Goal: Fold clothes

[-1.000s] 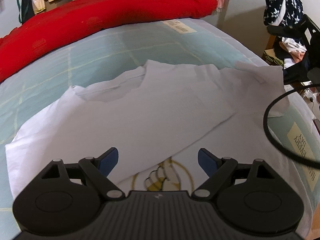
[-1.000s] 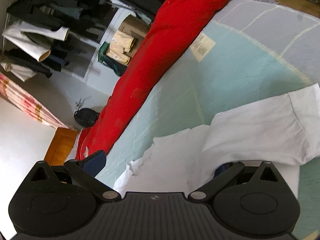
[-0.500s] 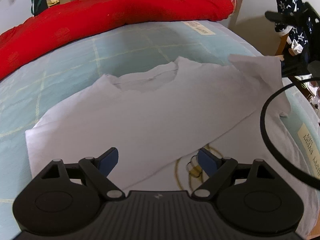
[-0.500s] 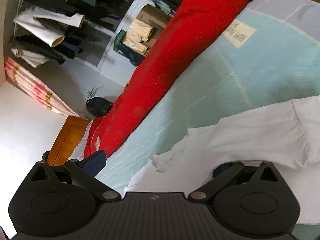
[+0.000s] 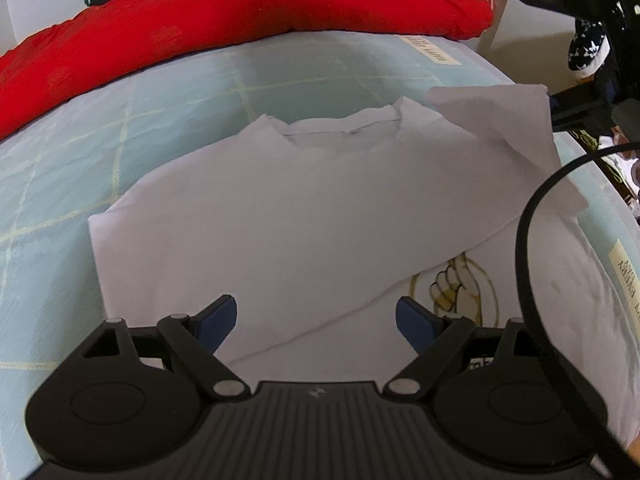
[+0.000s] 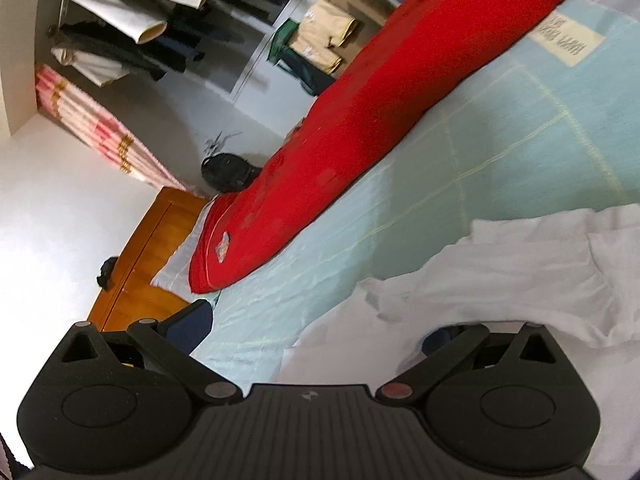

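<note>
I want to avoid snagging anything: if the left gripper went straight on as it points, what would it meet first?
Probably the folded-over white cotton T-shirt lying just ahead of the open left gripper; depth is unclear.

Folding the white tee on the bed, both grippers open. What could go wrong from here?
1. The black cable hangs over the white T-shirt and could snag or drag the fold.
2. The raised sleeve near the bed edge may flop back.
3. The left gripper sits wide open over the diagonal fold, so it might pinch one layer only.

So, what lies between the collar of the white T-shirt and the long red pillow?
Only bare light-blue bedsheet with thin pale lines lies between the T-shirt collar and the red pillow; the left wrist view shows it best.
</note>
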Demonstrator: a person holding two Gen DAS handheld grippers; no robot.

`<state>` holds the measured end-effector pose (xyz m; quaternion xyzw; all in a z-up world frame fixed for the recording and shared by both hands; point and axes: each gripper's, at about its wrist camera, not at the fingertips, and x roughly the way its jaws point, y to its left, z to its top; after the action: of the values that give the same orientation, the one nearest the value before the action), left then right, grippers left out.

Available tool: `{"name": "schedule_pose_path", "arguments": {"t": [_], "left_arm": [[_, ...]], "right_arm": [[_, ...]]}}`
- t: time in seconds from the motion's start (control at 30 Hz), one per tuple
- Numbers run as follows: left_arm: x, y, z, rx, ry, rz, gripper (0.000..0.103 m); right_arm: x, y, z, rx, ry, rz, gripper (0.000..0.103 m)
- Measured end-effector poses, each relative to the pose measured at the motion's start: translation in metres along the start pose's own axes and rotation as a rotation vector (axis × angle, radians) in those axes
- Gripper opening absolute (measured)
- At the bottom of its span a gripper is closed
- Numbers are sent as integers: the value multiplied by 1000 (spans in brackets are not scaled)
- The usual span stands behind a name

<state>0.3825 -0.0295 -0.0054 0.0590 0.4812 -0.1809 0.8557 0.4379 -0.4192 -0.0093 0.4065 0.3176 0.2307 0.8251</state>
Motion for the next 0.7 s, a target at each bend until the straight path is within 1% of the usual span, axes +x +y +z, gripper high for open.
{"name": "schedule_pose_path", "arguments": {"t": [0.2,0.43,0.6,0.7], "left_arm": [[-5,13,-7,-21,6,7,87],[-8,24,-14,-38,10,15,87],[-11,31,-18,-49,12,20,87],[-12,36,-21,-56,14,23,87]], "right_arm": [[24,17,-7,-37,53,24,103],[49,26,-21,-88,137,-2,103],[67,32,-34,-147,213,-46,103],[80,36,-45,-200,271,-93,103]]}}
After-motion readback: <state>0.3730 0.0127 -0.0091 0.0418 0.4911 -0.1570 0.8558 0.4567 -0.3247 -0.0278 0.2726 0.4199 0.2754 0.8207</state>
